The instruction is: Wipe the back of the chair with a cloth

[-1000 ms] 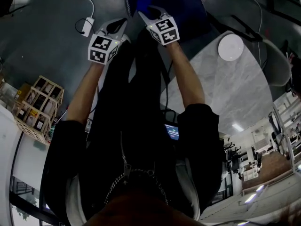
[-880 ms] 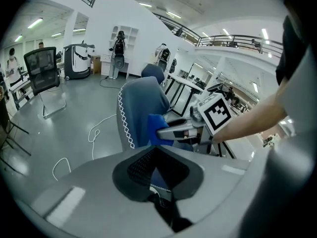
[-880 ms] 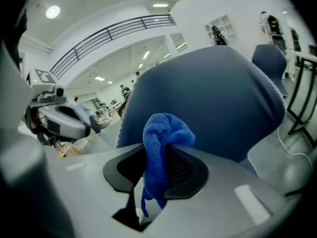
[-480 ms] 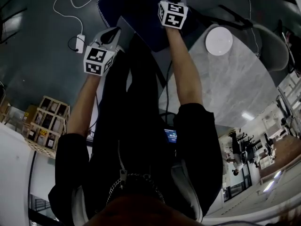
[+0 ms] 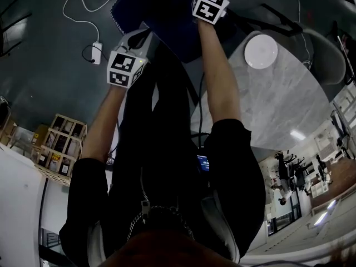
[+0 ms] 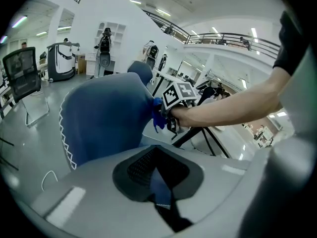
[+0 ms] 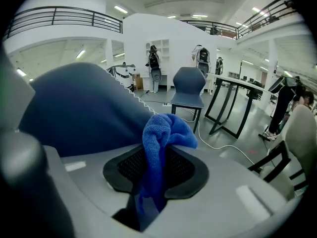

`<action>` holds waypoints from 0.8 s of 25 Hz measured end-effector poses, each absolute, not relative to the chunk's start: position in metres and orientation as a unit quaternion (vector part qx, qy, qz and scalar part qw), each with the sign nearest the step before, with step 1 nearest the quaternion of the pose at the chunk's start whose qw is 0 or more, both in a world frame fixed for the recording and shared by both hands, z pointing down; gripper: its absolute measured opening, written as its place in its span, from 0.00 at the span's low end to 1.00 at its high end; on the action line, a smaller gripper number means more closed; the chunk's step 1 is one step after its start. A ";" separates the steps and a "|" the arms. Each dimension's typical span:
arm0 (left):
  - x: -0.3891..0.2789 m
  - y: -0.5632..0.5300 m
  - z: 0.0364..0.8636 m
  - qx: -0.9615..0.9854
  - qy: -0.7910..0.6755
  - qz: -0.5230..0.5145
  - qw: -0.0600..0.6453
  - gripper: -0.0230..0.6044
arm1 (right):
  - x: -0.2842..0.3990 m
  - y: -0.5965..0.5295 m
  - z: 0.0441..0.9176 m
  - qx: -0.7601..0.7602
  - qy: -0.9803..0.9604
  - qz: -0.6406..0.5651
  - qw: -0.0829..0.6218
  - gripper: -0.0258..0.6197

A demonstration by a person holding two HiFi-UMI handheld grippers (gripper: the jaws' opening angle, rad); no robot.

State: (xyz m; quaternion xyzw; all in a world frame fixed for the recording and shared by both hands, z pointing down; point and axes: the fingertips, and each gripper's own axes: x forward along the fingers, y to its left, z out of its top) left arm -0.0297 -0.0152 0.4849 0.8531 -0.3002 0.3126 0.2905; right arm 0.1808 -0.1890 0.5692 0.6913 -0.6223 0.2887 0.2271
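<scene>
Right gripper (image 7: 156, 168) is clamped on the blue cloth (image 7: 161, 133) and has slid a bit further up the chair back (image 7: 81, 108). Left gripper (image 6: 157, 171), jaws together, nudged closer too.

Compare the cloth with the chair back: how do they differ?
The cloth is bright blue and fuzzy; the chair back is darker and smooth. The cloth is small and bunched in the right hand-held gripper; the chair back is broad, edged with white zigzag stitching. Both are blue.

Cloth (image 7: 161, 133): fuzzy blue microfibre. Chair back (image 7: 79, 108): smooth matt fabric. Table (image 5: 278, 104): marbled, smooth.
</scene>
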 end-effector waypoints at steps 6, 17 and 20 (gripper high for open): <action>-0.023 -0.014 0.494 0.850 -0.300 0.311 0.300 0.05 | 0.170 -0.194 0.573 0.686 -0.631 0.289 0.218 0.21; -0.041 -0.008 0.499 0.843 -0.311 0.314 0.305 0.05 | 0.133 -0.198 0.572 0.648 -0.673 0.277 0.222 0.21; -0.047 -0.007 0.498 0.842 -0.315 0.315 0.305 0.05 | 0.124 -0.198 0.571 0.640 -0.681 0.277 0.224 0.21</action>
